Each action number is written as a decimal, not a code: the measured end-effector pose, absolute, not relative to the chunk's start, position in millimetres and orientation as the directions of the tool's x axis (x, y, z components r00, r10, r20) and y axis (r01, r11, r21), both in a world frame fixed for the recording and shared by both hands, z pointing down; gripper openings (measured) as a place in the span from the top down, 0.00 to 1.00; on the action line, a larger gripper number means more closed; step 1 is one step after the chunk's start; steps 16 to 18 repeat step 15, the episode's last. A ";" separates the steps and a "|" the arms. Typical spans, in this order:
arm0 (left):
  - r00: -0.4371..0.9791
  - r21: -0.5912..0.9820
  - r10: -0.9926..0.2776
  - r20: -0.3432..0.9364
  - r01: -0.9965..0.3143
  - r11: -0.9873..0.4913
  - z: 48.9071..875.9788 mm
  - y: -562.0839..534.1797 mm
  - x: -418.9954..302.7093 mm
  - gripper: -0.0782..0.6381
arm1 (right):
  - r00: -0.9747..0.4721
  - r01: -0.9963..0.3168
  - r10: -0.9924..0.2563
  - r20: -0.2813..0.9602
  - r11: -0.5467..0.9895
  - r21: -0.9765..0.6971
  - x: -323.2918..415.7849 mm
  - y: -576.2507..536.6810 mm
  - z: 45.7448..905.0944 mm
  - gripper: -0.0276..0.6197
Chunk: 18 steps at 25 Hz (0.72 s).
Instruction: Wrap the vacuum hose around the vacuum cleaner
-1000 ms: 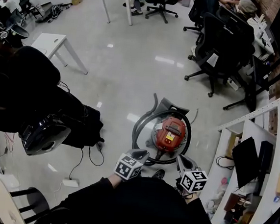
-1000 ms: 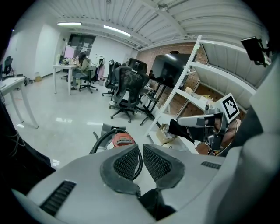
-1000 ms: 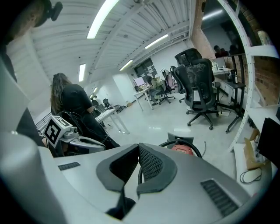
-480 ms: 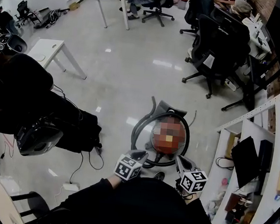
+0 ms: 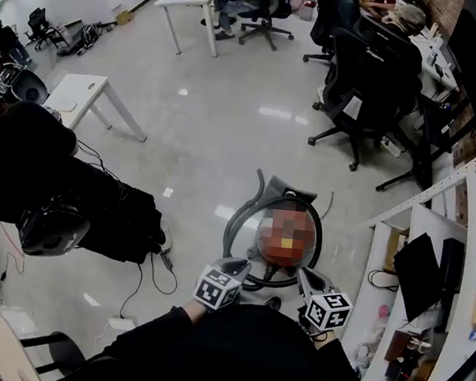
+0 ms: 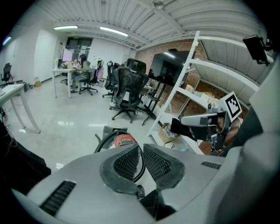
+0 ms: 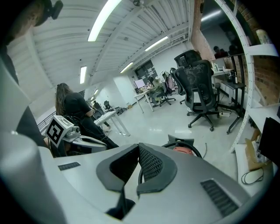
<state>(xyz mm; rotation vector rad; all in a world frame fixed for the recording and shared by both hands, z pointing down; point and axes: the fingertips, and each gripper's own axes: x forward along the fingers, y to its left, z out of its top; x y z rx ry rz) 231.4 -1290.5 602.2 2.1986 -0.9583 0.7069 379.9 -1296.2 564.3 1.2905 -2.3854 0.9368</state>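
While I hold both tools low and near my body in the head view, the vacuum cleaner (image 5: pixel 288 236) stands on the pale floor (image 5: pixel 201 140) just beyond them, between the two. Its red body also shows past the jaws in the left gripper view (image 6: pixel 124 141) and in the right gripper view (image 7: pixel 183 148).

The vacuum hose (image 5: pixel 233 227) lies as a dark loop close around the machine, curving along its left side and across its near side. I see the same loop in the left gripper view (image 6: pixel 103 142).

The left gripper (image 5: pixel 242 265) points at the near left of the vacuum. Its jaws are drawn together, with only a thin slit at the tips and nothing between them (image 6: pixel 141 151).

The right gripper (image 5: pixel 307 276) points at the near right. Its jaws are likewise closed and hold nothing (image 7: pixel 137 148).

Neither tool touches the hose.

Office chairs (image 5: pixel 362 80) stand far right, a white table (image 5: pixel 85 87) far left, and white shelving (image 5: pixel 434 246) runs along the right.
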 end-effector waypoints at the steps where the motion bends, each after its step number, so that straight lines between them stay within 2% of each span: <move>1: 0.592 0.332 -0.436 0.678 -0.776 -0.537 602.3 -1290.4 231.5 0.82 | -0.567 -0.821 -0.645 0.512 0.394 -0.413 379.7 -1296.0 564.5 0.93; 18: 0.602 0.353 -0.420 0.679 -0.769 -0.532 608.0 -1291.8 233.2 0.82 | -0.572 -0.818 -0.627 0.528 0.396 -0.416 375.4 -1291.9 573.7 0.93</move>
